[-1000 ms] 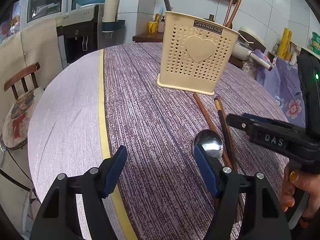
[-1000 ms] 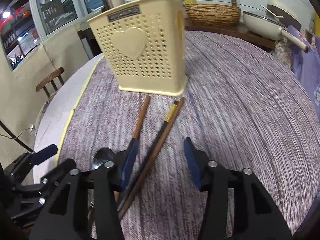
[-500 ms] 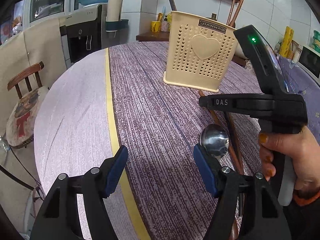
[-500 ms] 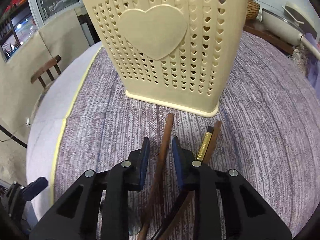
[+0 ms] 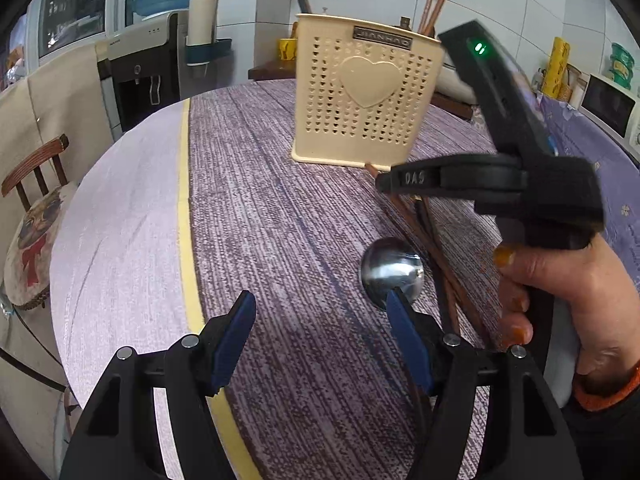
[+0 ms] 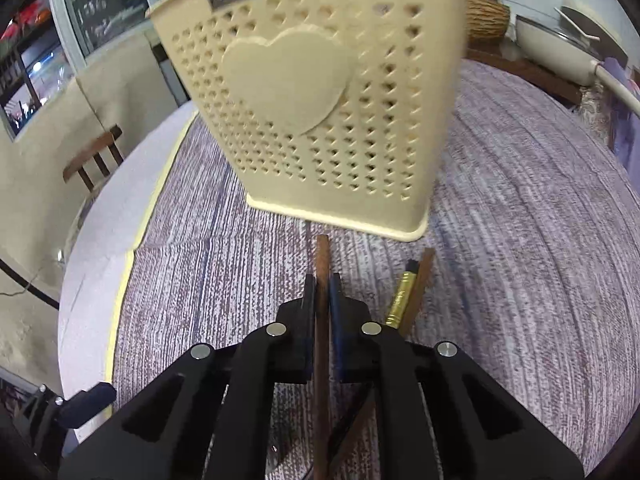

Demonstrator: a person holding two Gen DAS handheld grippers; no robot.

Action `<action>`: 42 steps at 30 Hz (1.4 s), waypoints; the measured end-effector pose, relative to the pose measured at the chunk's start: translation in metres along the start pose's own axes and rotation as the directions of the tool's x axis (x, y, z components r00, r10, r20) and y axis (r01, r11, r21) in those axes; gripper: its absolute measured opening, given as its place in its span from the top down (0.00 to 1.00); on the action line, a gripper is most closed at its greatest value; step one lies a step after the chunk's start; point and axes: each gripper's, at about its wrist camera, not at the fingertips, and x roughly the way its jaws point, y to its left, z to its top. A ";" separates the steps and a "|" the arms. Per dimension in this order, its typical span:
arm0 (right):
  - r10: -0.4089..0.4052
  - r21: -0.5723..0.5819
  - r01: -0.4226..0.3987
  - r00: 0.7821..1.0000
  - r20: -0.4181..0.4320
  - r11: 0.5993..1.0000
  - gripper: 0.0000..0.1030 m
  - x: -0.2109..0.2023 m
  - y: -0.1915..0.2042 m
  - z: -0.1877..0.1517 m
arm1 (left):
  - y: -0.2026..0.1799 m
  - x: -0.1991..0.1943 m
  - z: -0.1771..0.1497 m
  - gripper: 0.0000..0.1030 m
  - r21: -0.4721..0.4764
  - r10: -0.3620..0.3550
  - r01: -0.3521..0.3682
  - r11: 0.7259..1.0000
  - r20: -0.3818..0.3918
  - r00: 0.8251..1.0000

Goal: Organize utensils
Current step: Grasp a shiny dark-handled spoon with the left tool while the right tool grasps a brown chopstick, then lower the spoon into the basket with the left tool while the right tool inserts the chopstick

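A cream perforated utensil holder (image 5: 366,92) with a heart on its front stands on the purple tablecloth; it also fills the right wrist view (image 6: 320,92). My right gripper (image 6: 322,280) is shut on a brown chopstick (image 6: 322,256) just in front of the holder's base. Two more chopsticks (image 6: 414,288), one with a gold end, lie to its right. A metal spoon (image 5: 392,274) lies near my left gripper (image 5: 320,314), which is open and empty above the cloth. The right gripper (image 5: 384,182) shows in the left wrist view too.
The round table's bare pale edge (image 5: 120,220) and a yellow cloth border (image 5: 185,184) lie to the left. A wooden chair (image 5: 32,208) stands beyond it. A water dispenser (image 5: 148,68) and a pan (image 6: 560,48) are behind the table.
My right gripper has moved forward toward the holder and closed on the brown chopstick. My left gripper has stayed open and shifted little.
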 end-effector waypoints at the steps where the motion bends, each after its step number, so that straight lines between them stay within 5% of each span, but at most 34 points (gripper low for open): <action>1: 0.013 0.013 -0.013 1.000 0.016 1.000 0.92 -0.007 -0.003 0.000 | -0.002 0.001 0.000 0.35 0.006 -0.005 0.005 1.000 -0.004 1.000; 7: 0.090 0.096 -0.097 0.993 0.073 0.991 0.92 -0.036 -0.024 -0.005 | -0.020 0.013 0.001 0.35 0.045 -0.025 0.027 0.999 -0.034 0.999; 18: 0.088 0.094 -0.108 0.978 0.191 0.990 0.92 -0.087 -0.036 -0.022 | -0.044 0.030 0.007 0.35 0.084 0.005 0.001 0.996 -0.073 0.997; 26: 0.081 0.075 -0.099 0.973 0.218 0.992 0.92 -0.093 -0.030 -0.025 | -0.050 0.034 0.012 0.55 0.090 0.039 -0.032 0.995 -0.075 0.996; 30: 0.098 0.079 -0.120 0.968 0.231 0.990 0.92 -0.098 -0.032 -0.026 | -0.047 0.034 0.016 0.55 0.076 0.017 -0.012 0.997 -0.078 0.997; 42: 0.193 0.085 -0.236 0.917 0.348 0.968 0.92 -0.143 -0.049 -0.021 | -0.031 -0.022 0.054 0.55 0.032 -0.051 0.047 0.998 0.136 0.989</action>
